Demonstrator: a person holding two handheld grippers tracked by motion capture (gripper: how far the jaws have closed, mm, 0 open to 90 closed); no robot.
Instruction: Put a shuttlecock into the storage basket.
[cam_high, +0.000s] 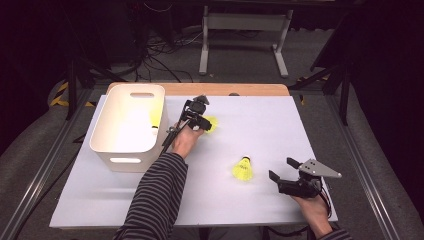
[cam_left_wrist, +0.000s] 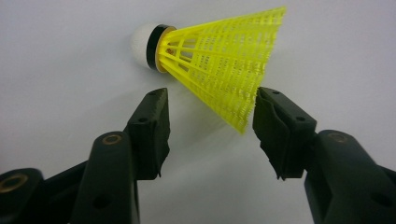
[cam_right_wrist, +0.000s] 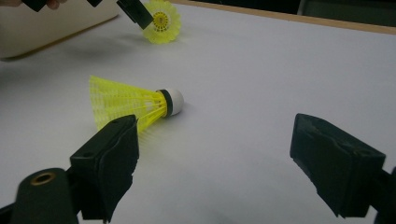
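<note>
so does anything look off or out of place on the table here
Nothing is damaged or spilled. Two yellow shuttlecocks lie on their sides on the white table: one near the open right gripper, one at the left gripper, its skirt rim between the open jaws. The white bin stands upright.

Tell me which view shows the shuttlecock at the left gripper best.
The left gripper view: the shuttlecock lies large, just ahead of the jaws. The high view shows its skirt beside the gripper; the right gripper view shows it small, far off.

Bright overhead light floods the white table (cam_high: 250, 130), while the far room lies dim. Soft shadows fall beneath each yellow shuttlecock (cam_right_wrist: 135, 105). The near black jaws look blurred; the high view is slightly grainy.
</note>
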